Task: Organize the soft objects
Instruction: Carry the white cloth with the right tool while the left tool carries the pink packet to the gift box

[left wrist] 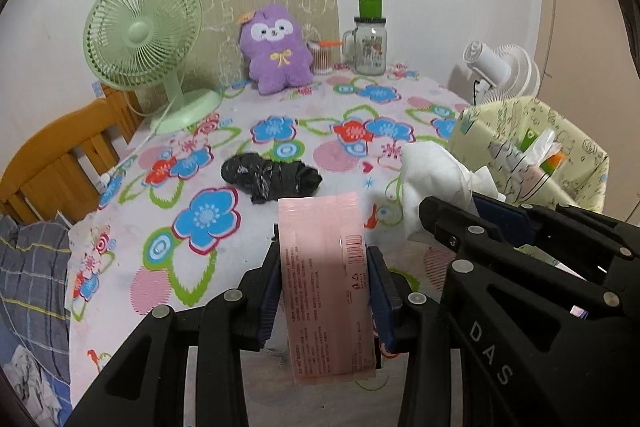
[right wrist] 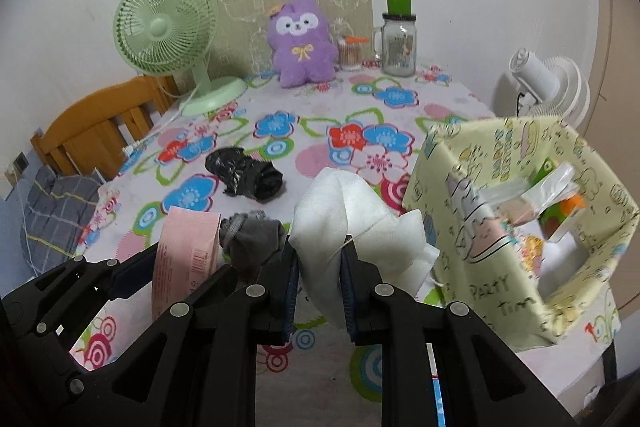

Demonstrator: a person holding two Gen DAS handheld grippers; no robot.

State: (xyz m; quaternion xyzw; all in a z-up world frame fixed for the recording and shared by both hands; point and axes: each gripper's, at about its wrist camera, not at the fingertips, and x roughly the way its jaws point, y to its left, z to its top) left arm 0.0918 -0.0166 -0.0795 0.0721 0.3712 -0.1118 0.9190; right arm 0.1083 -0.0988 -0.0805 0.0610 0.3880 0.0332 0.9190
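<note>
My left gripper point(left wrist: 324, 251) is shut on a pink soft pack point(left wrist: 326, 283) with a barcode, held above the flowered tablecloth; the pack also shows in the right wrist view point(right wrist: 186, 251). My right gripper point(right wrist: 318, 247) is shut on a white tissue wad point(right wrist: 348, 211), held just left of the yellow cartoon-print box point(right wrist: 500, 239); the wad shows in the left wrist view point(left wrist: 432, 171). A crumpled black plastic bag point(right wrist: 244, 173) lies mid-table. A grey sock point(right wrist: 252, 235) lies between the grippers. A purple plush toy point(right wrist: 302, 43) sits at the back.
The yellow box point(left wrist: 532, 155) holds plastic bags and packets. A green fan point(right wrist: 172, 35), a glass jar point(right wrist: 398, 43) and a cotton-swab tub point(right wrist: 350, 55) stand at the back. A white fan point(right wrist: 548, 83) is behind the box. A wooden chair point(right wrist: 100, 123) is at left.
</note>
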